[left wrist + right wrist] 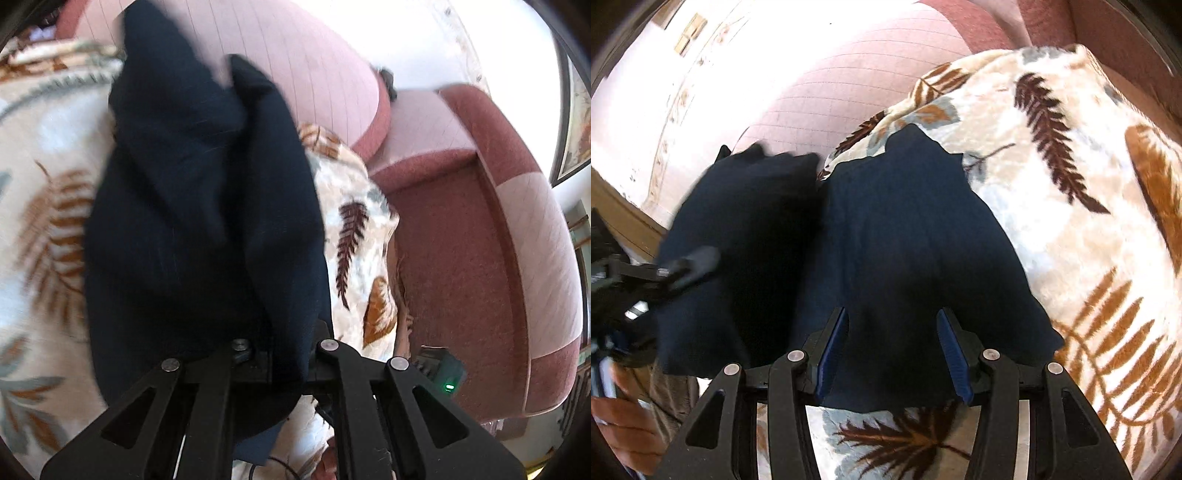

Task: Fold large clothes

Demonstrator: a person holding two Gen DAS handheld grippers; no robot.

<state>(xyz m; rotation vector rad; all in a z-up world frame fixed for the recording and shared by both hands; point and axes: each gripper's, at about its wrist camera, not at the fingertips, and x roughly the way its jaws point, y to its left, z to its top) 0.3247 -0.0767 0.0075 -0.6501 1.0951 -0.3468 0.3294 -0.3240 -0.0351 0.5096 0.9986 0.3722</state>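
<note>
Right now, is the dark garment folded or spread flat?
Neither: the garment is bunched, one part lifted by the left gripper, the rest draped on the leaf-print blanket.

A dark navy garment (908,236) is lying against a cream blanket (1089,258) showing brown, rust and grey-blue fern leaves, while the sofa (461,221) behind is showing dusty pink and brick red.

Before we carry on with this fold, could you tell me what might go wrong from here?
1. The right gripper stands open around the dark navy garment, so that side could slide off and leave the fold crooked.
2. The left gripper is shut on a thick bunch of cloth, which may trap creases.
3. The leaf-print blanket underneath looks plush and could drag along.
</note>
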